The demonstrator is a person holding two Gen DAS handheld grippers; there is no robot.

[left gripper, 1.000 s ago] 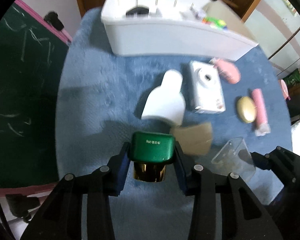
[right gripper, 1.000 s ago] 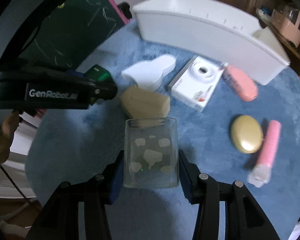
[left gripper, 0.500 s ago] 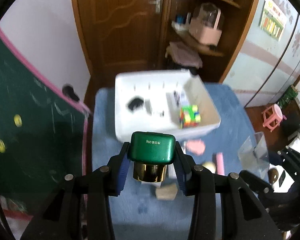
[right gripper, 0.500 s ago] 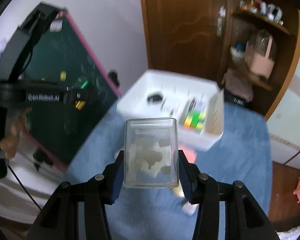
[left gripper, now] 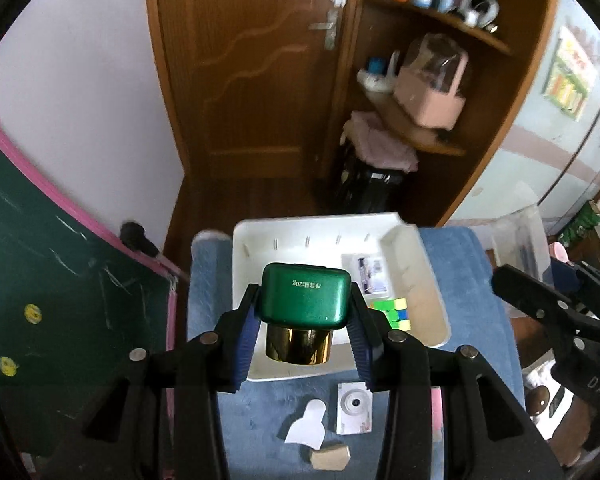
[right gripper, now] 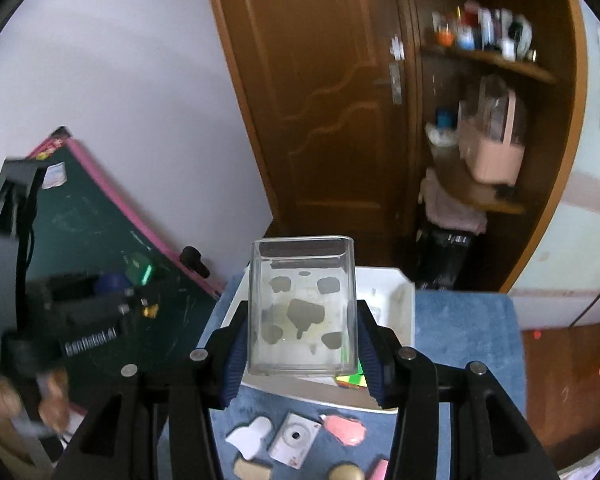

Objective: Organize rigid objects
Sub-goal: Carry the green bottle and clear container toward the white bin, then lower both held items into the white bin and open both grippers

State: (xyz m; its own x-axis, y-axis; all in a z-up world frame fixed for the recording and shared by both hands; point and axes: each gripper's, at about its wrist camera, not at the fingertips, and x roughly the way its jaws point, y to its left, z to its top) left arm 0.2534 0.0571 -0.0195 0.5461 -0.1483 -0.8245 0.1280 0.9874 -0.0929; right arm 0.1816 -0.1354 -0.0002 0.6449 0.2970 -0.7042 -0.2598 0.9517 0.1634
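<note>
Left tongs (left gripper: pixel 304 320) clamp one green jar (left gripper: pixel 305 297) — right tongs (right gripper: pixel 302 354) clamp one clear cup (right gripper: pixel 302 304).

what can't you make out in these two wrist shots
- Left wrist view: the green bottle in the left hand-held gripper hides the middle of the white bin, so its contents there are unknown.
- Right wrist view: the clear cup in the right hand-held gripper distorts the bin behind it.
- Right wrist view: the gold object is cut off by the bottom edge.
</note>
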